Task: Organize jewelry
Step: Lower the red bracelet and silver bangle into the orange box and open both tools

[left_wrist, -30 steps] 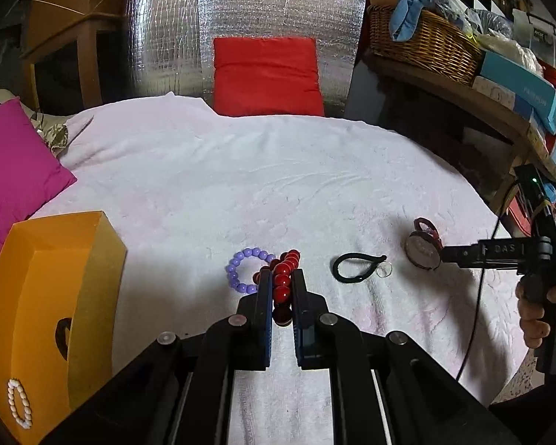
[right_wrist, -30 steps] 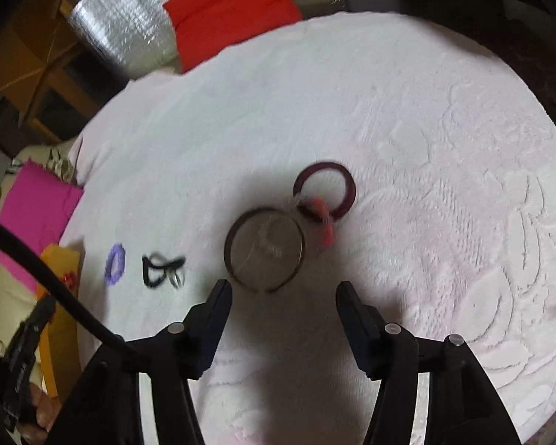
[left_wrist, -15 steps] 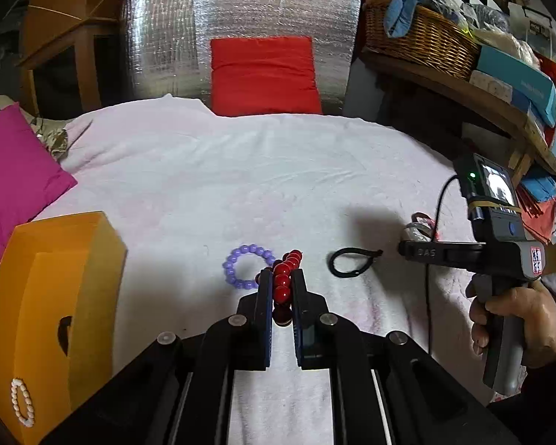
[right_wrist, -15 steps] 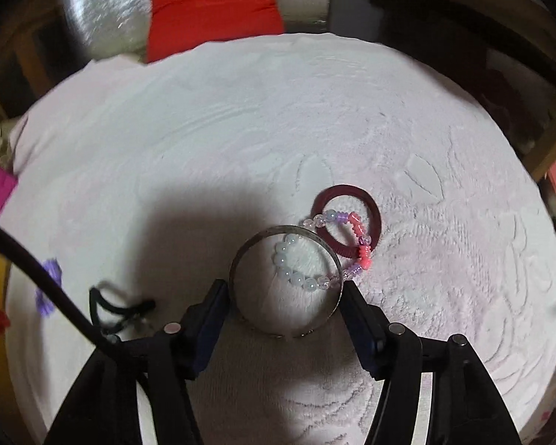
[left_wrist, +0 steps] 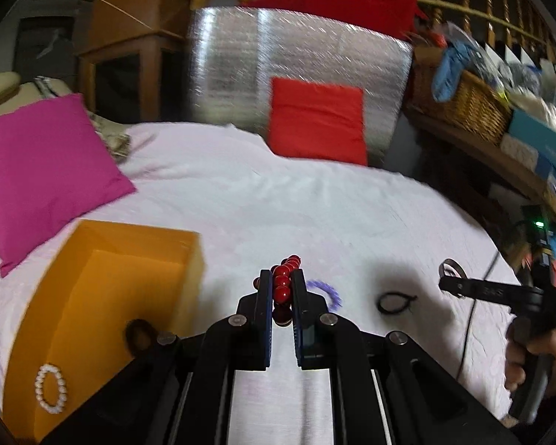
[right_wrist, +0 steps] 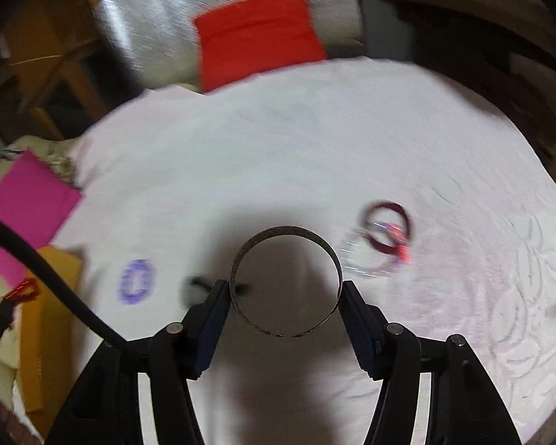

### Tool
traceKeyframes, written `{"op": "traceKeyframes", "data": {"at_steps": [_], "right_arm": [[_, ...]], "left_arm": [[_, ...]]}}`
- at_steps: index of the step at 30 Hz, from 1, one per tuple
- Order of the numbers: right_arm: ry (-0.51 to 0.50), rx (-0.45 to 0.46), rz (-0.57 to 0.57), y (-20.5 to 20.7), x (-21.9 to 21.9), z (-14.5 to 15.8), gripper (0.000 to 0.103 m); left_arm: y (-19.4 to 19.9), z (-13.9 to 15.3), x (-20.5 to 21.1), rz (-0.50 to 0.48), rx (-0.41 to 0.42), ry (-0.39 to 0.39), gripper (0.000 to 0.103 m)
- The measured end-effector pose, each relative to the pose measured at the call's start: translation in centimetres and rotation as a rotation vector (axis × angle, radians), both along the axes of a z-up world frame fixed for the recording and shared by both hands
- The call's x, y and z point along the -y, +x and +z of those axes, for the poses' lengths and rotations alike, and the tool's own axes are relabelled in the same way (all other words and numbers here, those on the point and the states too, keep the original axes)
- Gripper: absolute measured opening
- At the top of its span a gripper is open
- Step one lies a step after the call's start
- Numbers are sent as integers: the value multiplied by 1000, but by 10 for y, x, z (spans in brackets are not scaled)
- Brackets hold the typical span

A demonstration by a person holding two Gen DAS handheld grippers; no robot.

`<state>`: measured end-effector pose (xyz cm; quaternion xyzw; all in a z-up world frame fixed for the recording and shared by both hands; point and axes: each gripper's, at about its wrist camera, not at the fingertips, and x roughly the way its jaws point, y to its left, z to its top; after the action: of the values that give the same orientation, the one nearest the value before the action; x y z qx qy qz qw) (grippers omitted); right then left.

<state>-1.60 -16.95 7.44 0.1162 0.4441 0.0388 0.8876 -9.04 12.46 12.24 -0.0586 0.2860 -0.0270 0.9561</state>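
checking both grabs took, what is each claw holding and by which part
Left claw: red bead bracelet, pinched across one stretch of its beads. Right claw: wide dark metal bangle, clamped across its outer sides.

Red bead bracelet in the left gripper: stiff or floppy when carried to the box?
Likely floppy: the red bead bracelet is a string of separate round beads, bunched in a line between the left gripper's pads, a few sticking out past the tips. It may sag or swing. The glossy beads could slip, and might roll a little in the orange box.
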Motion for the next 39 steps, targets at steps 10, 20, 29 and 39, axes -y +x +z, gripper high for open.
{"op": "traceKeyframes", "data": {"at_steps": [10,20,29,39], "right_arm": [[101,141,357,-23,-143,40,63],[135,100,492,-1,-267,37,64],[147,13,500,45,-323,12,66],[150,78,453,39,-285,30,68]], "left_arm": [[-12,-9,-83,279,-36,-10,10],[-4,-54,-144,410,-248,-39,10],[-3,-64,-161,445,-288,-56,13],[-4,-53,-151,445,-240,2,33]]}}
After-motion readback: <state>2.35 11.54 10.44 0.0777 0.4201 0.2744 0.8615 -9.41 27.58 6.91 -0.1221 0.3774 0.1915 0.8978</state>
